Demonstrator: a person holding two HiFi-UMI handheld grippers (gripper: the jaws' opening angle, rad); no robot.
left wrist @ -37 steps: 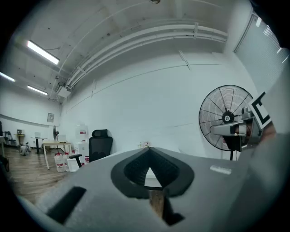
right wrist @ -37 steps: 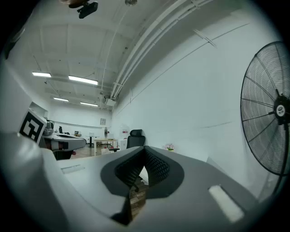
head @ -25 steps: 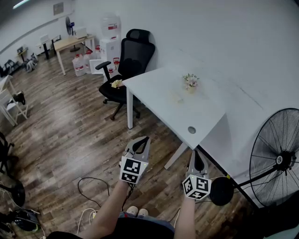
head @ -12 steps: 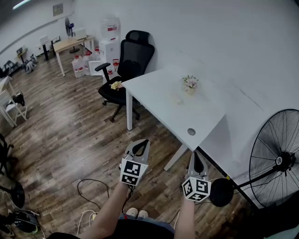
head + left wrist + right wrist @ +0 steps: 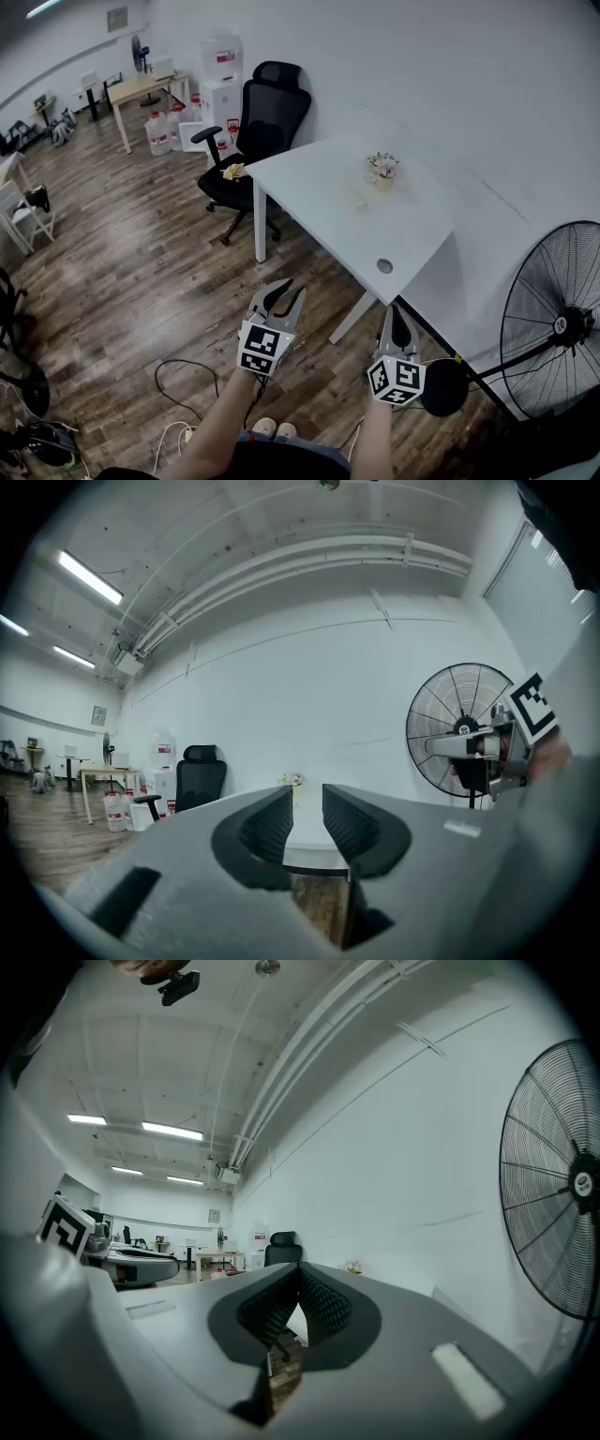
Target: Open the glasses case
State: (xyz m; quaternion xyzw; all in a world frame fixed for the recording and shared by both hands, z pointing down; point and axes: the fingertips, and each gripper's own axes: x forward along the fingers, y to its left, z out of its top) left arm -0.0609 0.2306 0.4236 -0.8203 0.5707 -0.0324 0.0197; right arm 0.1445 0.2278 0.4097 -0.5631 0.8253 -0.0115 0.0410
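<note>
- Left hand-held gripper (image 5: 286,292): jaws apart w/ a clear gap and nothing between them. They have just been opening. It is held level over the wood floor (image 5: 141,253), short of the white table (image 5: 319,187) on its near side.
- Right hand-held gripper (image 5: 395,311): jaws together, tips touching, empty. It is also short of the table, by its near corner.
- Glasses case: not clearly made out in any view. A small pale flat thing (image 5: 355,197) lies on the table just beside the flower pot (image 5: 382,167), on the pot's near side. It may be the case, but it is too small to tell. Either way it is well apart from both grippers.
- Handling (judgement, assuming a usual hard case):
  - Prob. light w/ a stiff shell, so it can take a firm pinch w/o crushing.
  - Smooth skin on a smooth table top means it likely skids or spins if pushed from one side only.
  - The hinge runs along one long edge and the lid prob. snaps shut, so it needs a short, sharp pry.
- Where to hold (judgement): one gripper pins the lower half across its short width, near an end. The other takes the lid's front lip, opposite the hinge, and lifts.
- Hinge side can't be read from this far, so that needs checking once closer.
- Risk: the flower pot sits just beside it and could get knocked if the case slides.
</note>
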